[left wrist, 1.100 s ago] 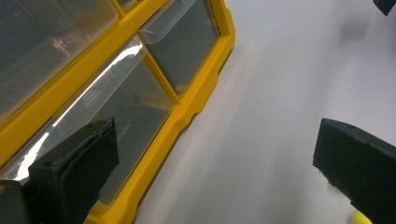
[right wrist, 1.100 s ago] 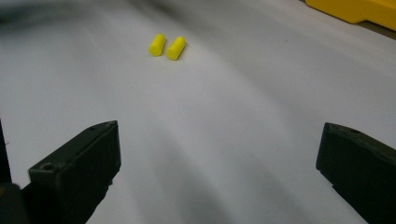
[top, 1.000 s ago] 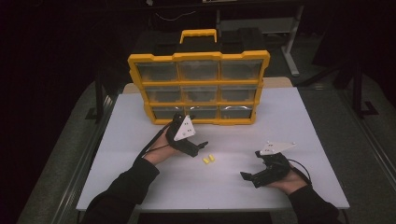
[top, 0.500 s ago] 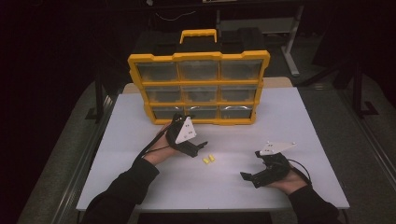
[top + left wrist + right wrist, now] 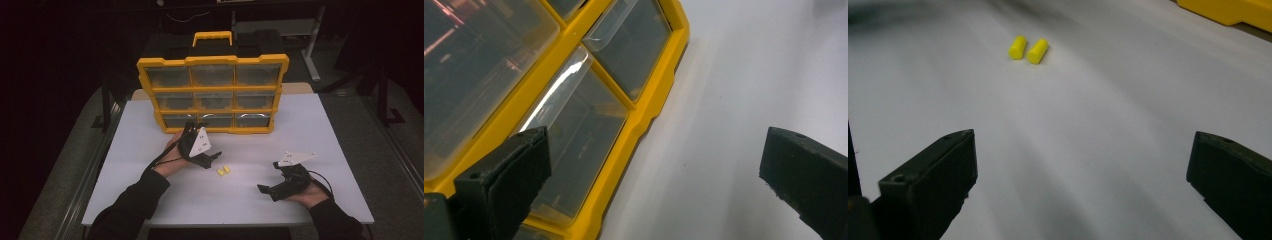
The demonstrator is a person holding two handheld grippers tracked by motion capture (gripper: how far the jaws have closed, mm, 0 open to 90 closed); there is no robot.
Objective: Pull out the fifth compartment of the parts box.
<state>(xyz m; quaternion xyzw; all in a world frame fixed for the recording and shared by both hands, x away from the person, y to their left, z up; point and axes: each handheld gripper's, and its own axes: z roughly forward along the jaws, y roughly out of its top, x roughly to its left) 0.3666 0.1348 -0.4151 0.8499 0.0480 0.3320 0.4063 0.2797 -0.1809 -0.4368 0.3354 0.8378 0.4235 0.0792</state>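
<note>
Between both grippers, two yellow earplugs point(image 5: 223, 171) lie side by side.

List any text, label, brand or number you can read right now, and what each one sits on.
No text can be read in any view.
Grey plate on the left gripper: small dark marks, too small to read.
Grey plate on the right gripper: small dark marks, too small to read.
Yellow drawer organizer: no label or brand visible on its frame or clear drawers.
Two yellow earplugs: plain, unmarked.
White table: no markings.
</note>
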